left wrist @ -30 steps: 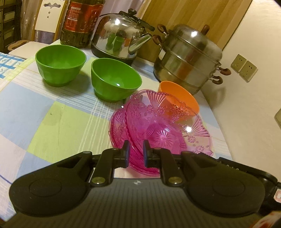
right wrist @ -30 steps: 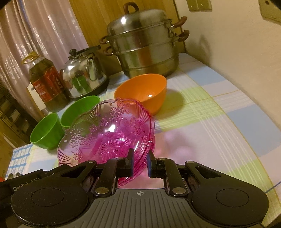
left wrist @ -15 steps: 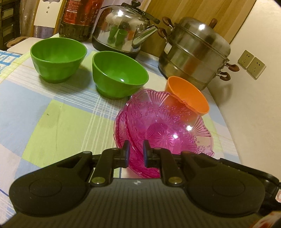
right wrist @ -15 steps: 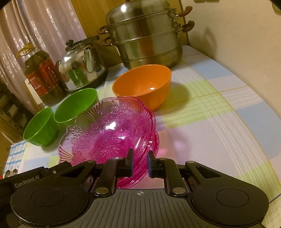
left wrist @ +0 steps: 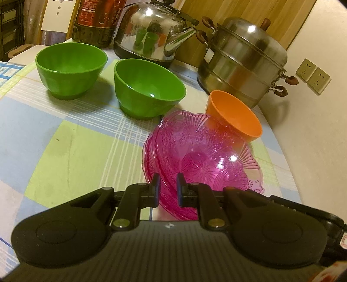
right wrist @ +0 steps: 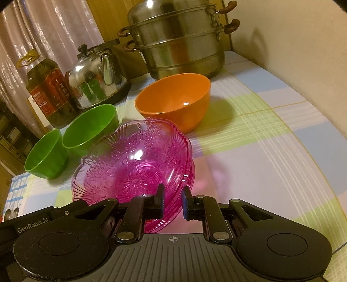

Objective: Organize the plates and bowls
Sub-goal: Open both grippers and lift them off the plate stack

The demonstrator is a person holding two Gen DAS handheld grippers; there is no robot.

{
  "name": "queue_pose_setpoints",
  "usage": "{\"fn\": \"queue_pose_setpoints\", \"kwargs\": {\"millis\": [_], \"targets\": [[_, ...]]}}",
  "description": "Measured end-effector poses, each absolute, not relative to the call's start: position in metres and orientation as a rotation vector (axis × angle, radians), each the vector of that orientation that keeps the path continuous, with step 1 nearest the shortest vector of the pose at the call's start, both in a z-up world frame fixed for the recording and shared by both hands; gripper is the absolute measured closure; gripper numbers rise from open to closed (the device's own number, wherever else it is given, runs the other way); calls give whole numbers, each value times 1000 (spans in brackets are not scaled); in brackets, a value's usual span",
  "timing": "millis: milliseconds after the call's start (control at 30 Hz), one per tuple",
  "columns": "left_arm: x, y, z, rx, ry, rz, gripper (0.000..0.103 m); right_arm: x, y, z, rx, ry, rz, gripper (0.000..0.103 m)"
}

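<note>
A stack of pink glass plates (left wrist: 195, 156) is held tilted over the checked tablecloth. My left gripper (left wrist: 167, 184) is shut on the stack's left rim. My right gripper (right wrist: 173, 197) is shut on the opposite rim of the pink plates (right wrist: 134, 164). An orange bowl (left wrist: 234, 117) stands just behind the plates; it also shows in the right wrist view (right wrist: 175, 102). Two green bowls (left wrist: 69, 67) (left wrist: 147, 91) stand side by side further left, also seen in the right wrist view (right wrist: 45, 156) (right wrist: 91, 128).
A steel kettle (left wrist: 151, 36), a stacked steel steamer pot (left wrist: 243, 58) and an oil bottle (left wrist: 97, 19) line the back of the table. A wall with sockets (left wrist: 313, 74) runs along the right side. The tablecloth (right wrist: 271, 151) lies to the right.
Both grippers have carried the pink plates forward and lower toward the bowls; the orange and green bowls look nearer. The grip on the plates is unchanged.
</note>
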State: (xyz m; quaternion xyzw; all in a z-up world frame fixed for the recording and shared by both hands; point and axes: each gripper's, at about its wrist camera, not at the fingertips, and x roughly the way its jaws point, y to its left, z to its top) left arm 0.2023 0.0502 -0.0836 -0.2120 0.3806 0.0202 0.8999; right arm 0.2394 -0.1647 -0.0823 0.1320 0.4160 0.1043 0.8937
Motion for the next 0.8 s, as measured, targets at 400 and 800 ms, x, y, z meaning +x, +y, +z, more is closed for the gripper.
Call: {"fn": "queue_pose_setpoints", "kwargs": {"millis": [400, 800], "targets": [[203, 54, -80, -390, 760, 100, 78, 239, -170, -80, 270, 826, 217, 62], [197, 56, -77, -403, 750, 95, 78, 228, -190, -76, 323, 798, 196, 72]]}}
